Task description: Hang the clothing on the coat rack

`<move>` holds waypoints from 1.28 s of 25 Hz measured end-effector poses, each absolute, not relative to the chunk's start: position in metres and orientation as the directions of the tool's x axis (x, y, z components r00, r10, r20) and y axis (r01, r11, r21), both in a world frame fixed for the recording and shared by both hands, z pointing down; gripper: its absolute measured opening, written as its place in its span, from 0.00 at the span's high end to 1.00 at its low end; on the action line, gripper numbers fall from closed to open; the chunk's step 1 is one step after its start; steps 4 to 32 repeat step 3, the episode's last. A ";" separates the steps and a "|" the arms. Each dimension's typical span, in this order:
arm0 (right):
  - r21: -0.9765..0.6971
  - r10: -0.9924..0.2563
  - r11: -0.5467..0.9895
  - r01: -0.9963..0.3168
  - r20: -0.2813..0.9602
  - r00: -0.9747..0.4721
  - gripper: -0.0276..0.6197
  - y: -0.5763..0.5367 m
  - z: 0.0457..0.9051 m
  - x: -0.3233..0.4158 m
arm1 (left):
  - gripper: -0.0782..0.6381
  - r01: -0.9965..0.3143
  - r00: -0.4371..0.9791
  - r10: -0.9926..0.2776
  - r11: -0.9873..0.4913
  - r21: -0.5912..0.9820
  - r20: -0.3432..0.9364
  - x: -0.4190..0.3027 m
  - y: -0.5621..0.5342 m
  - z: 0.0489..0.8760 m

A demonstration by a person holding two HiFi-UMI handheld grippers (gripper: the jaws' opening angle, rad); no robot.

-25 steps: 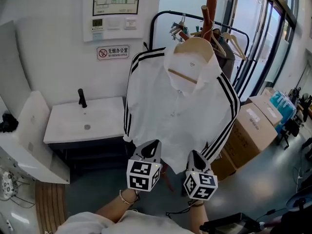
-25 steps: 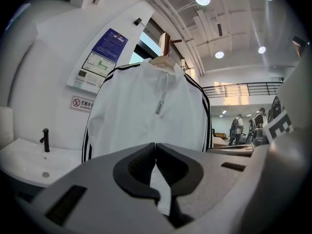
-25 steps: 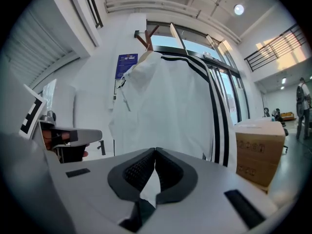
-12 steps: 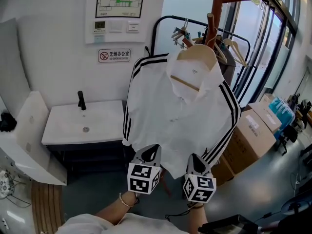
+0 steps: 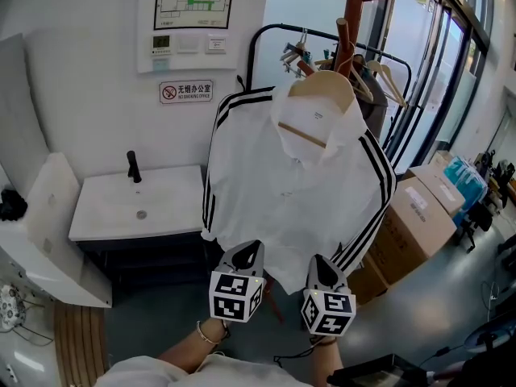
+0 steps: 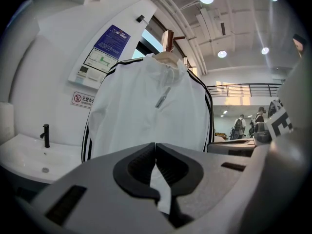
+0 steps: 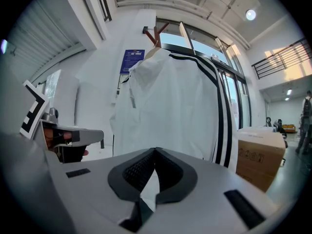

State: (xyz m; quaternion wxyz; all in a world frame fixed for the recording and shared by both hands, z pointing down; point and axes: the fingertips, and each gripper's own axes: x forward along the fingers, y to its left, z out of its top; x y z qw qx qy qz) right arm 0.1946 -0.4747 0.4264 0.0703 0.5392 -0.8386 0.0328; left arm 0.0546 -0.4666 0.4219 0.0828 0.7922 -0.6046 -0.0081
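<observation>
Shirt (image 5: pixel 298 184) hem pinched by left gripper (image 5: pixel 255 246), right gripper (image 5: pixel 319 259).

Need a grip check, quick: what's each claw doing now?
Left claw: closed on the white shirt, at its hem.
Right claw: closed on that hem too.

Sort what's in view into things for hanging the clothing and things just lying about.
For the job: white striped shirt, wooden hanger, coat rack, left gripper and right gripper, both shut on the shirt's hem.
Lying about: sink, black faucet, cardboard boxes, no-smoking sign, spare hangers.
</observation>
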 end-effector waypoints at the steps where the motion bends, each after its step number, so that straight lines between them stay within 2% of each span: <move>1: 0.020 -0.899 0.418 -0.908 0.154 -0.410 0.92 -0.474 0.427 0.195 | 0.88 -0.957 0.269 -0.959 -0.255 0.142 0.090 0.055 -0.466 0.423; 32: 0.018 -0.897 0.421 -0.907 0.156 -0.414 0.92 -0.472 0.428 0.195 | 0.88 -0.957 0.268 -0.959 -0.254 0.142 0.095 0.056 -0.464 0.424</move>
